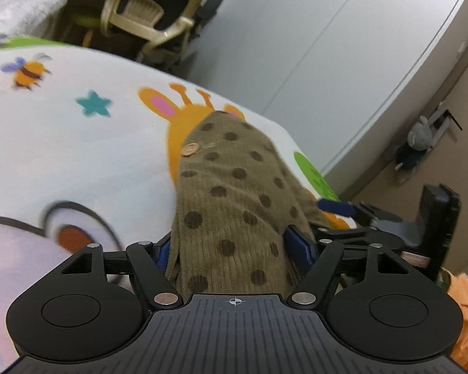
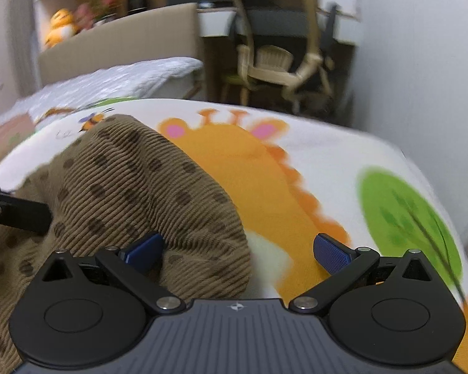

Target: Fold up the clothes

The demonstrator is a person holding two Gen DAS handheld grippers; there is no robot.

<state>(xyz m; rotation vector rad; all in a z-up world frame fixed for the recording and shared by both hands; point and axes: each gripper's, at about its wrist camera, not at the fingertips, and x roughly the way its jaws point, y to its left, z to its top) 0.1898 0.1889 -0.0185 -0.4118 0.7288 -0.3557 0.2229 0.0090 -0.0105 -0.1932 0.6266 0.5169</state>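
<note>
Left wrist view alone shows wooden button on spotted corduroy garment, left gripper clamped on it. Right gripper fingers apart, garment bunched by left fingertip. Garment on giraffe-print blanket (bed); beige chair behind. Long axis runs away from left camera.

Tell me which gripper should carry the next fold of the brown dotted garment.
Probably left. The left gripper is already shut on the brown dotted garment, which drapes up between its blue pads. The right gripper is open, one pad beside the cloth, holding nothing, above the giraffe blanket.
</note>
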